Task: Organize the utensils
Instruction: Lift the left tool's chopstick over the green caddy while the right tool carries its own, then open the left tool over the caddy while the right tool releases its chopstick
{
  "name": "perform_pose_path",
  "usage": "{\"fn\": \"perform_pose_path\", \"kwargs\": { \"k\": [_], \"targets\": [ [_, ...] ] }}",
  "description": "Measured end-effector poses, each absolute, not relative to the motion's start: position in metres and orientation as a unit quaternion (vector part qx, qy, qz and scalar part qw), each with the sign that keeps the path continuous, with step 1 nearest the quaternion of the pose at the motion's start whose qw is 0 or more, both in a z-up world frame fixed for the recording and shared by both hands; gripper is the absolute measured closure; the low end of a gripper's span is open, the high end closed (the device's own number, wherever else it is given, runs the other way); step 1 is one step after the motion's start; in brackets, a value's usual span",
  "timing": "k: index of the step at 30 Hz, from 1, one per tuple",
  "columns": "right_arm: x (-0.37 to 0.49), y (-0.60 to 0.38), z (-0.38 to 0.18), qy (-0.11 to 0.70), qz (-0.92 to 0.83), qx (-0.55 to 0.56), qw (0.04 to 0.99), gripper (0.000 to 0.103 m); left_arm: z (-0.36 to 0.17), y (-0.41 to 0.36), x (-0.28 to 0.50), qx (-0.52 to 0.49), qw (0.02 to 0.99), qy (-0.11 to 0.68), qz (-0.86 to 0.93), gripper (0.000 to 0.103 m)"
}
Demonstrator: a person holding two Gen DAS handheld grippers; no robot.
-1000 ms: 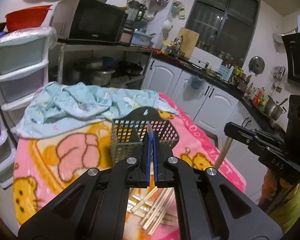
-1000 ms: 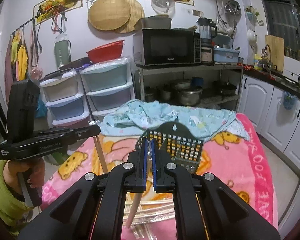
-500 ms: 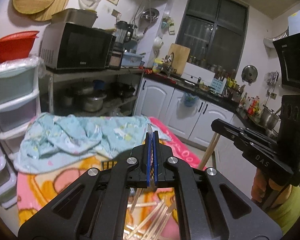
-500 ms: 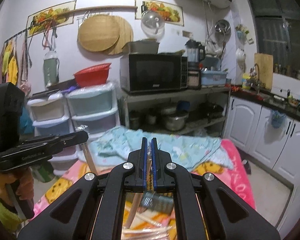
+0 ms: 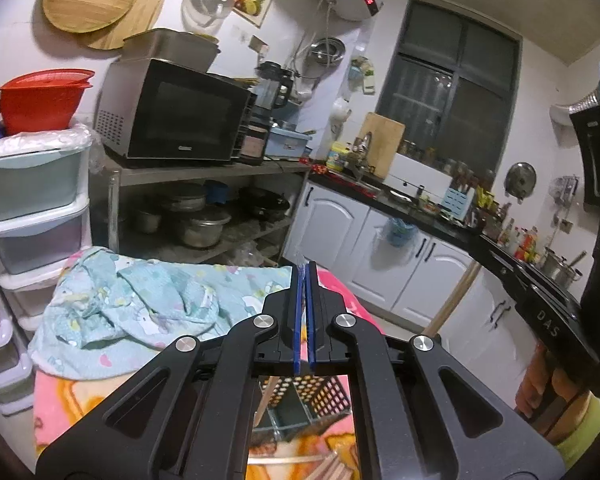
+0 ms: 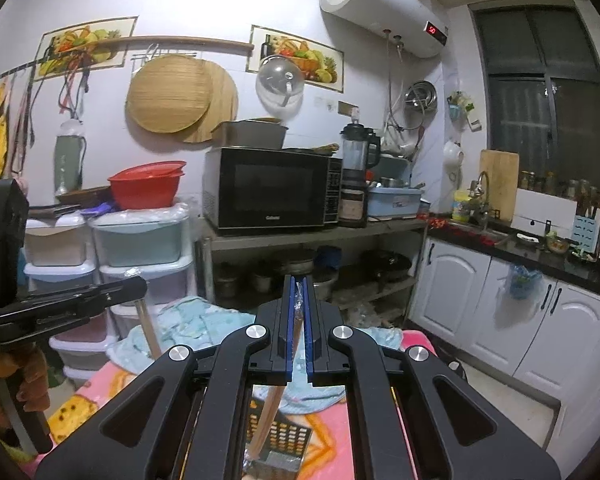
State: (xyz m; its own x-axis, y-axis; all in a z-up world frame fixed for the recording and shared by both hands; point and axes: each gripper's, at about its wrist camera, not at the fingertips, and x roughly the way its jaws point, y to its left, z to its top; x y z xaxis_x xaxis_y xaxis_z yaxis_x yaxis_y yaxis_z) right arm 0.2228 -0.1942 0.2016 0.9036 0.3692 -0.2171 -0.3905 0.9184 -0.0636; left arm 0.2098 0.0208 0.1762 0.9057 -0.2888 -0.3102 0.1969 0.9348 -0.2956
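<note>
Chopstick tip entering slotted holder (right gripper clamps it).

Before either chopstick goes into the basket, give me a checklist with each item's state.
1. Left gripper shut on the left chopstick: ok.
2. Right gripper shut on the right chopstick: ok.
3. Basket in view below both grippers: ok.
4. Chopstick ends lined up over the basket's opening: cannot tell, depth is unclear.
5. Grippers apart from each other: ok.
6. Loose chopsticks cleared off the blanket: not ok, several lie there.
</note>
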Motion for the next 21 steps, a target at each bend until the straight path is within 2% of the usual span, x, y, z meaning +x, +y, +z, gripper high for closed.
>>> {"fn": "perform_pose_path", "kwargs": {
  "k": [17,19,21],
  "targets": [
    [0.265,-0.176,0.129,0.132,0.162,-0.077,0.975,0.097,0.124,0.024,0.24,-0.124,0.968,0.191,-0.107,0.102],
    [0.268,-0.177,0.123,0.14,0.16,-0.071,0.974,0.089,0.117,0.026,0.242,-0.129,0.966,0.199,-0.105,0.102],
    [0.27,-0.18,0.117,0.151,0.16,-0.063,0.974,0.068,0.11,0.029,0.241,-0.131,0.965,0.203,-0.102,0.096]
  ]
}}
